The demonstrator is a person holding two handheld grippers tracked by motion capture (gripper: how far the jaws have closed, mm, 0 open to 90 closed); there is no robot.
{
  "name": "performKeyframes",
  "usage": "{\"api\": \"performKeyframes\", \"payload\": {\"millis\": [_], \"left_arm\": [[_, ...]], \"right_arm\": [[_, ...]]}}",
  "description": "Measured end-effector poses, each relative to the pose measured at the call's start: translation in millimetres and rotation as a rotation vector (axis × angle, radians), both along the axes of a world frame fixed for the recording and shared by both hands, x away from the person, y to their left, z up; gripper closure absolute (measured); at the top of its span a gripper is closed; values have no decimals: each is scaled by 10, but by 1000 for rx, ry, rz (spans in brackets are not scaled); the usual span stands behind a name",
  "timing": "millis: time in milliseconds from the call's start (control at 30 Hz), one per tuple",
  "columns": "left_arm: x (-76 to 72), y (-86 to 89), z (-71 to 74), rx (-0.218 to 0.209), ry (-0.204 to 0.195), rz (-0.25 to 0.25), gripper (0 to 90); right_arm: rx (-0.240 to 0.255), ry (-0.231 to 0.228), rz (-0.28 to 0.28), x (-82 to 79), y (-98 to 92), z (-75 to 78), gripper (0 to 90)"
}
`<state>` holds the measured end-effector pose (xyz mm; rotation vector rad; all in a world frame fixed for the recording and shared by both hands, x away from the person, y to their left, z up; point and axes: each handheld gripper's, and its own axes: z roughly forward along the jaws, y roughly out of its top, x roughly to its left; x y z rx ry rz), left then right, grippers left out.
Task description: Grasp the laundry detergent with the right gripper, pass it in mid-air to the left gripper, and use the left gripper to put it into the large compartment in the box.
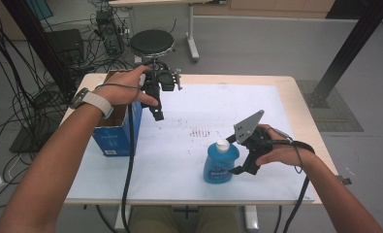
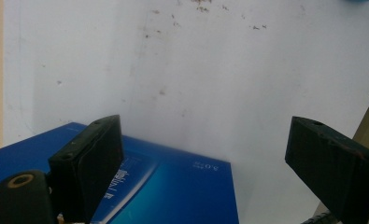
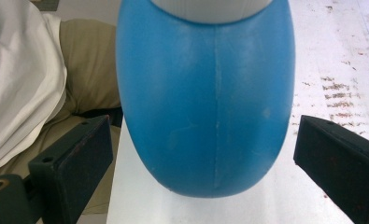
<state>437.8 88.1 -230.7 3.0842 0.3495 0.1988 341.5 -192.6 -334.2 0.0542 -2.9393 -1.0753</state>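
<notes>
A desk (image 1: pixel 295 97) covered with a white sheet (image 1: pixel 179 160) is seen from above, with a person's two forearms reaching in from the near edge. A blue bottle (image 1: pixel 221 164) with a white cap (image 1: pixel 222 144) stands upright on the sheet, near the front of the desk and right of centre. The right gripper (image 1: pixel 238 155) is held just beside the bottle, on its right. In the right gripper view the bottle's rounded body (image 3: pixel 205 112) is seen between the two black jaws, which stand apart with a gap left on each side, so nothing is clamped yet.

The left gripper (image 1: pixel 157 114) is held above the far left part of the desk, next to an open blue box (image 1: pixel 119 138). Its jaws are also spread wide and empty; in the left gripper view a corner of the box (image 2: pixel 173 191) and bare stained sheet are seen beneath them.

The step in hand is judged to be the grasp of the bottle. For a sound grip, the right gripper should be brought level and centred so both pads meet the widest part of the body squarely. The jaws should be closed gently, since the curved, smooth plastic could slip or squeeze out sideways, and the bottle could be tipped if one pad lands first.
</notes>
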Motion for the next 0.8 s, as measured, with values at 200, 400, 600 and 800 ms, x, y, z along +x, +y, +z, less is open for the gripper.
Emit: {"api": "performKeyframes", "payload": {"millis": [200, 400, 600, 800], "left_arm": [[-2, 0, 7, 2, 1, 0, 120], [-5, 4, 7, 0, -1, 2, 120], [-6, 5, 14, 0, 1, 2, 120], [-15, 2, 15, -2, 0, 4, 120]], "right_arm": [[1, 0, -1, -4, 0, -2, 45], [2, 3, -7, -1, -3, 0, 44], [0, 4, -9, 1, -9, -4, 44], [5, 0, -13, -10, -15, 13, 44]]}}
